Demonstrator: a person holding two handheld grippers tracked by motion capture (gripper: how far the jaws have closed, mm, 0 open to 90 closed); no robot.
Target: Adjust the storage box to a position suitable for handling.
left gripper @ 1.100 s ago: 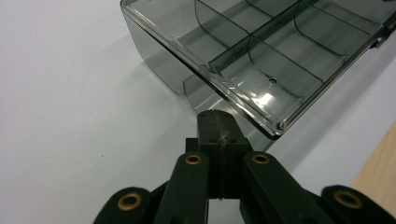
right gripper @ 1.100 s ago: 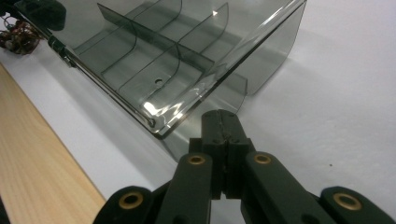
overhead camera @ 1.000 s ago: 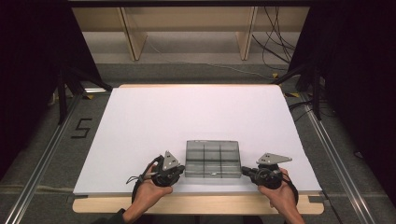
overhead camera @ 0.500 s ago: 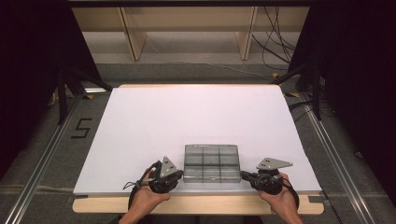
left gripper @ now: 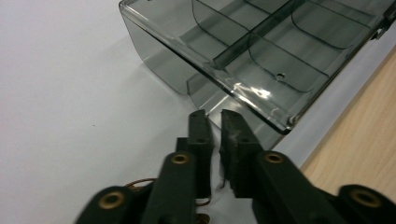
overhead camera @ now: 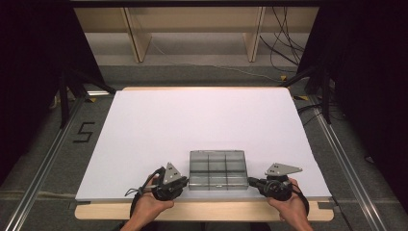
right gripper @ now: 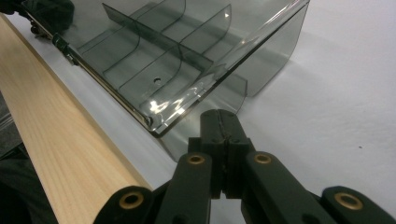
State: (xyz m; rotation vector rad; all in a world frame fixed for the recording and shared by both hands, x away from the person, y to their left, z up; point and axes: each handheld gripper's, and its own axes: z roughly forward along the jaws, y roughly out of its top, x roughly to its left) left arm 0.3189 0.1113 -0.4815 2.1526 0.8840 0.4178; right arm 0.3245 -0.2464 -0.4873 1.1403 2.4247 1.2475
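A smoky clear plastic box (overhead camera: 217, 168) with divided compartments lies near the front edge of the white tabletop (overhead camera: 202, 120). My left gripper (overhead camera: 185, 182) lies just left of the box's near corner, pointing at it. In the left gripper view its jaws (left gripper: 215, 122) have just been opening and stand a narrow gap apart, empty, just short of the box's side wall (left gripper: 252, 51). My right gripper (overhead camera: 251, 182) lies at the box's right near corner. In the right gripper view its jaws (right gripper: 219, 122) are pressed together with nothing between them, close to the box's corner (right gripper: 163, 56).
A bare wooden strip (overhead camera: 202, 211) runs along the table's front edge under both hands. Wooden shelf legs (overhead camera: 137, 41) and loose cables (overhead camera: 284, 48) lie beyond the far edge. A "5" mark (overhead camera: 84, 132) is on the floor at left.
The left hand has drawn back slightly toward the front edge. The box and the right gripper stay where they were.
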